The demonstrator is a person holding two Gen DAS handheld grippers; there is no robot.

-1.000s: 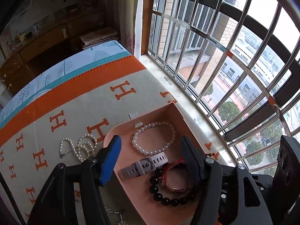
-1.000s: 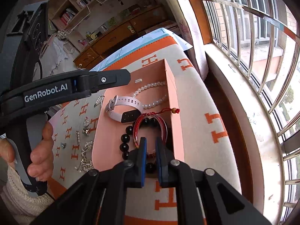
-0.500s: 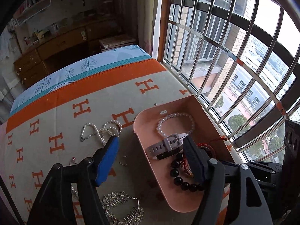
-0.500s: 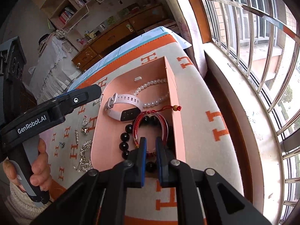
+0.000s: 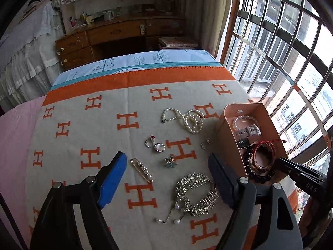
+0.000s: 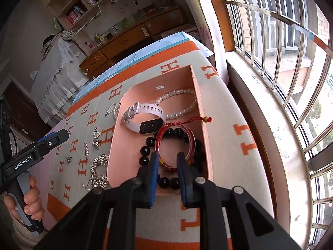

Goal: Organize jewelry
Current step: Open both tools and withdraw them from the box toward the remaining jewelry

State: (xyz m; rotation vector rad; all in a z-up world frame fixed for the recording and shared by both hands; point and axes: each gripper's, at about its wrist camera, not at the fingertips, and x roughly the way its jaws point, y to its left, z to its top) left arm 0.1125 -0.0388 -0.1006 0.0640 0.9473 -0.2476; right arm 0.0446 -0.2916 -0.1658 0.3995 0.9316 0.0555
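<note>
A pink tray (image 6: 122,141) (image 5: 226,133) holds a pearl bracelet (image 6: 179,102), a white watch (image 6: 143,116), a black bead bracelet (image 6: 145,152) and a red bracelet (image 6: 177,133). My right gripper (image 6: 167,164) is open just above the red bracelet's near edge and holds nothing. My left gripper (image 5: 166,164) is wide open and empty above the blanket. Under it lie a silver hair comb (image 5: 195,193), a pearl pin (image 5: 142,169), a small blue-green earring (image 5: 170,160), two pendants (image 5: 155,144), a ring (image 5: 205,144) and a pearl necklace (image 5: 185,118).
An orange-and-grey H-patterned blanket (image 5: 104,129) covers the table. A barred window (image 6: 281,41) and its sill run along the right side. Wooden drawers (image 5: 116,35) and a lace-covered bed (image 5: 25,48) stand beyond the far edge.
My right gripper opened and let go of the red bracelet in the tray. My left gripper swung left, away from the tray, to over the loose jewelry on the blanket.
</note>
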